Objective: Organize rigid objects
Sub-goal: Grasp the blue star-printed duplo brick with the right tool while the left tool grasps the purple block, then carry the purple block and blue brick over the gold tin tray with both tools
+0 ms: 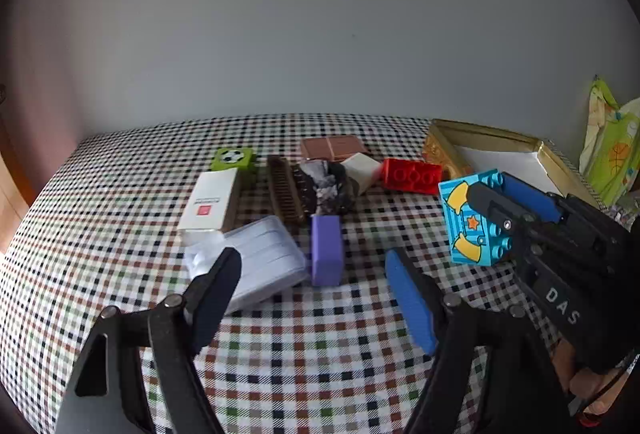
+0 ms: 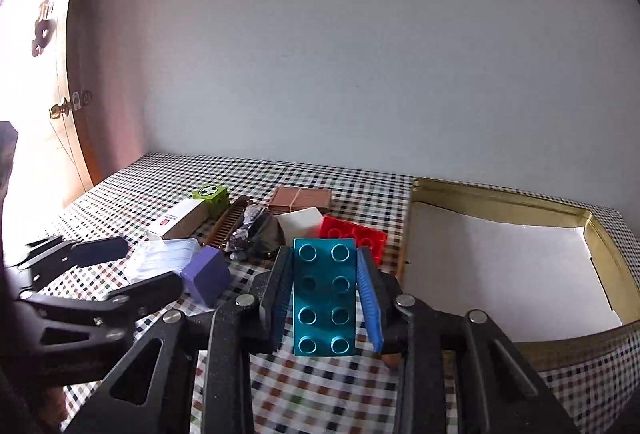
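The turquoise studded plastic building brick (image 2: 324,296) was pinched between the blue-padded fingers of the right claw (image 2: 326,298) and held above the checked-cloth worktop (image 2: 304,390), just left of the shallow gold-rimmed tray with a white paper lining (image 2: 500,254). The left claw (image 1: 316,298) was spread wide, with nothing between its fingers, near the purple rectangular block (image 1: 327,249) and the clear plastic case (image 1: 260,258). A red studded brick (image 2: 354,234) lay beyond the held brick.
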Tool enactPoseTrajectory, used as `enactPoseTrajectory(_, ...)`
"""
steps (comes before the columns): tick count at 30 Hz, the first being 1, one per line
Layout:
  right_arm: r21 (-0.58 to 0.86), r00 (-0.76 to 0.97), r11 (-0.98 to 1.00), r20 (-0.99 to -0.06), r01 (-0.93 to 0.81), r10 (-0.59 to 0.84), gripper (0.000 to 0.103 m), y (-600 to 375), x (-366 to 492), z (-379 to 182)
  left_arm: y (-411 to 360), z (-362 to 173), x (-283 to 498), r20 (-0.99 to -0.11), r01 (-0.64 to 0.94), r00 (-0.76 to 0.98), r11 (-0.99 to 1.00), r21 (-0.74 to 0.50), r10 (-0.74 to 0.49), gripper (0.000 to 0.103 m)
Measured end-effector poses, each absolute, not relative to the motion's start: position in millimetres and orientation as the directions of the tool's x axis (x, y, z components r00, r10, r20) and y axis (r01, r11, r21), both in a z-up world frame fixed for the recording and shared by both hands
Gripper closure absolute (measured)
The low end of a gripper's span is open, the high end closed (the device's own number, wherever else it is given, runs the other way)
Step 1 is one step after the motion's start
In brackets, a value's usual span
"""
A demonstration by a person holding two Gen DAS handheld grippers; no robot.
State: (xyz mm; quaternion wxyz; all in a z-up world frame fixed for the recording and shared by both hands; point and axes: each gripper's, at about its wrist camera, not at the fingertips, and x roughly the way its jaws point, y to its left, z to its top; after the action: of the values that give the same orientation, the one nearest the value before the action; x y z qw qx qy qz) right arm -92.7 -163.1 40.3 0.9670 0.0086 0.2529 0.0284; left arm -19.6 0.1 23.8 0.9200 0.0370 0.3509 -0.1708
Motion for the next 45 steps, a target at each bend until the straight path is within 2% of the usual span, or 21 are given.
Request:
enactPoseTrajectory(2,0.059,0.866,0.997,-0.493,-0.059,0.080,0.069,-170,-94,41,-14,23,-14,-0.669,0.362,0.684,0.932,-0.038,-0.293,0.029)
enactPoseTrajectory(6,0.153,0.864,0.985,-0.483,-0.077,0.142,0.069,-181,-89,40,-31,7,6,-0.722,0.386,0.618,0.920,-0.066,-0.311,0.050)
enactPoseTrajectory(14,0.113,0.885,0.990,-0.448,-0.088,0.130,0.069,-176,-97,47,-43,-21,35,-0.779,0.375,0.552,0.923,-0.087,-0.298,0.083)
enactPoseTrajectory(19,0.138,0.884,0.987,-0.448,-0.078,0.133,0.069,-182,-96,47,-56,-22,39,-0.776,0.367,0.575,0.930,-0.037,-0.258,0.084)
enactPoseTrajectory(28,0.153,0.891,0.986,-0.436,-0.068,0.129,0.069,-183,-98,48,-43,-16,40,-0.749,0.360,0.573,0.923,-0.135,-0.333,0.085)
enactPoseTrajectory(34,0.193,0.915,0.979,-0.378,-0.072,0.142,0.069,-197,-106,58,-38,0,15,-0.703,0.351,0.622,0.925,-0.144,-0.345,0.085)
enactPoseTrajectory(45,0.215,0.957,0.976,-0.289,0.023,0.041,0.069,-250,-126,69,-78,24,1,-0.672,0.374,0.662,0.923,-0.088,-0.333,0.085)
